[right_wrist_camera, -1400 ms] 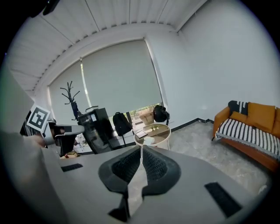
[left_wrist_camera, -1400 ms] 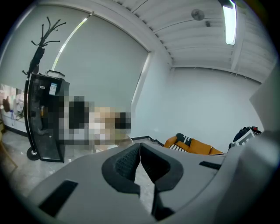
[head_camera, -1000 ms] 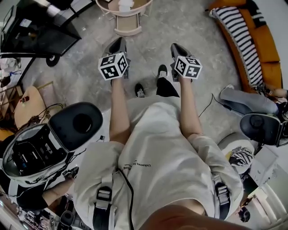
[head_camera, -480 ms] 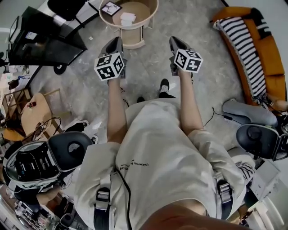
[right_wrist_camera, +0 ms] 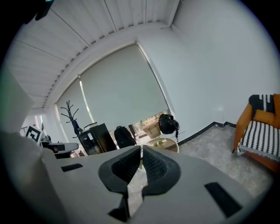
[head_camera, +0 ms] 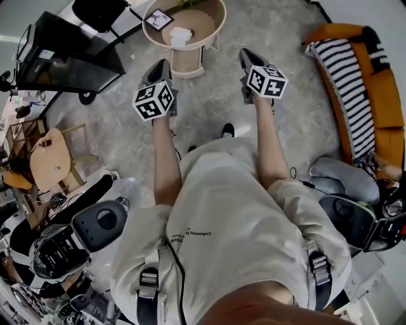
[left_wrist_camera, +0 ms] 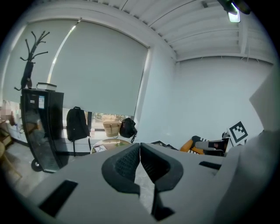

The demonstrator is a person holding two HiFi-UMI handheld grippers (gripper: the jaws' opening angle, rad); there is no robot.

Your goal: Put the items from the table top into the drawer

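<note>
A round beige side table (head_camera: 212, 14) stands at the top of the head view, well ahead of both grippers. On its top lie a dark framed card (head_camera: 157, 19) and a white folded item (head_camera: 181, 35). My left gripper (head_camera: 163, 65) is held out in the air, short of the table, shut with nothing between its jaws. To its right, level with it, my right gripper (head_camera: 246, 57) is shut and empty too. The same table (left_wrist_camera: 109, 142) shows small and far off past the left gripper (left_wrist_camera: 140, 147), and as the table (right_wrist_camera: 165, 142) beyond the right gripper (right_wrist_camera: 141, 149).
A black wheeled cabinet (head_camera: 70, 57) stands left of the table. An orange sofa with a striped blanket (head_camera: 365, 82) lines the right side. A wooden stool (head_camera: 51, 159) and a black office chair (head_camera: 104, 219) are at the left. Backpacks (left_wrist_camera: 76, 124) and a coat rack (left_wrist_camera: 30, 61) stand by the window.
The person has walked towards the round table, which has come further into the head view. Both grippers moved forward with the person and stayed shut.
</note>
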